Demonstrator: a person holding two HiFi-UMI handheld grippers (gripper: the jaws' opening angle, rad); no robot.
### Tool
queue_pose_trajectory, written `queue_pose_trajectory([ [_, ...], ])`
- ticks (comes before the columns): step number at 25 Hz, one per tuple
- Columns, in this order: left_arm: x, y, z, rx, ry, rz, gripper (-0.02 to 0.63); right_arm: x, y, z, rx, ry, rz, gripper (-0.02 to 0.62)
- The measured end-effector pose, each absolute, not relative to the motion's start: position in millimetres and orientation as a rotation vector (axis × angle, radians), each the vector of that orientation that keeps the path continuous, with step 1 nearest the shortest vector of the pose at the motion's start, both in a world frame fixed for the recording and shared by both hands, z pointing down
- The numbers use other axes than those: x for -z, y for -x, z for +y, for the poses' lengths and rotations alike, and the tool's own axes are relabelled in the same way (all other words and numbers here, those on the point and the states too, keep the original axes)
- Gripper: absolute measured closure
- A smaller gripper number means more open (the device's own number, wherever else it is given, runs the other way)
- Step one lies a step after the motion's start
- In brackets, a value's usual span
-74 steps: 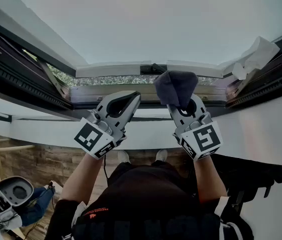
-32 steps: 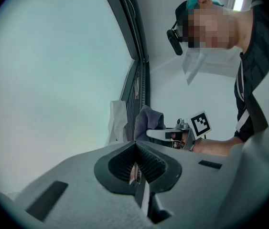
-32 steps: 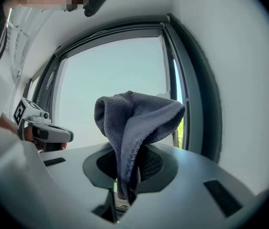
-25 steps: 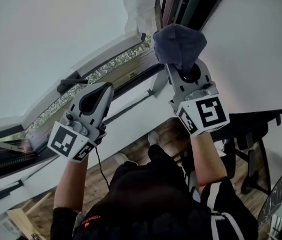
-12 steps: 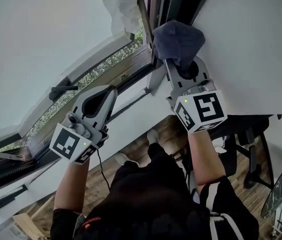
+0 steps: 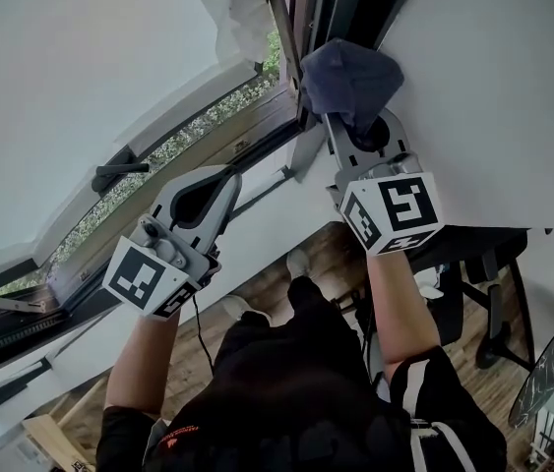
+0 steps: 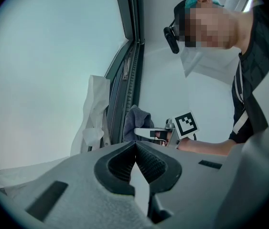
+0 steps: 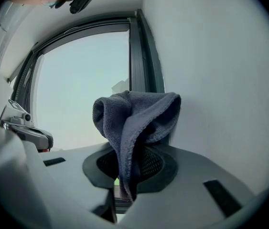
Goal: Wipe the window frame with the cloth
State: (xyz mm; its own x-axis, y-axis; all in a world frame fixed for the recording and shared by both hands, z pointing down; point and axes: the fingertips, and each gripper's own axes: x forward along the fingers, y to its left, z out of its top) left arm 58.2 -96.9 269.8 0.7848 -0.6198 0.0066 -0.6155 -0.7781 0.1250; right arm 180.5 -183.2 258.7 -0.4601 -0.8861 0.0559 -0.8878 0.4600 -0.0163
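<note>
Clamping the cloth (image 8: 134, 118), the right gripper (image 8: 129, 168) has its jaws closed on a dark grey-blue fold. The rest of the cloth bunches up above the jaw tips in a rounded lump.

Cloth position: held up at the upright member of the dark window frame (image 8: 141, 61), right where the frame meets the white wall (image 8: 210, 80). In the head view the lump overlaps the frame edge. Actual contact between cloth and frame cannot be confirmed from any view.

Left gripper (image 7: 135, 147): jaws together, tips meeting, nothing between them. It is held lower and to the left of the right gripper, apart from it, and points toward the sloping lower part of the frame without touching it.

Other observations:
- The window sash stands open, with green foliage visible through the gap in the head view.
- A dark window handle (image 6: 119, 173) sits on the sash, left of the left gripper.
- A white sheet (image 6: 242, 8) hangs beside the upright frame member, left of the cloth.
- A black chair (image 6: 473, 283) stands on the wooden floor (image 6: 331, 254) below.
</note>
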Motion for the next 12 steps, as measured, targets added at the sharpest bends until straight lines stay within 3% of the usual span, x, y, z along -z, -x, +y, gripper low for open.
queue_pose_trajectory([
  [12, -302.5, -63.8, -88.7, 0.013, -2.807, -0.954, 0.586, -312.3, -180.3, -184.1, -0.194, -1.605, -2.606, 0.543],
])
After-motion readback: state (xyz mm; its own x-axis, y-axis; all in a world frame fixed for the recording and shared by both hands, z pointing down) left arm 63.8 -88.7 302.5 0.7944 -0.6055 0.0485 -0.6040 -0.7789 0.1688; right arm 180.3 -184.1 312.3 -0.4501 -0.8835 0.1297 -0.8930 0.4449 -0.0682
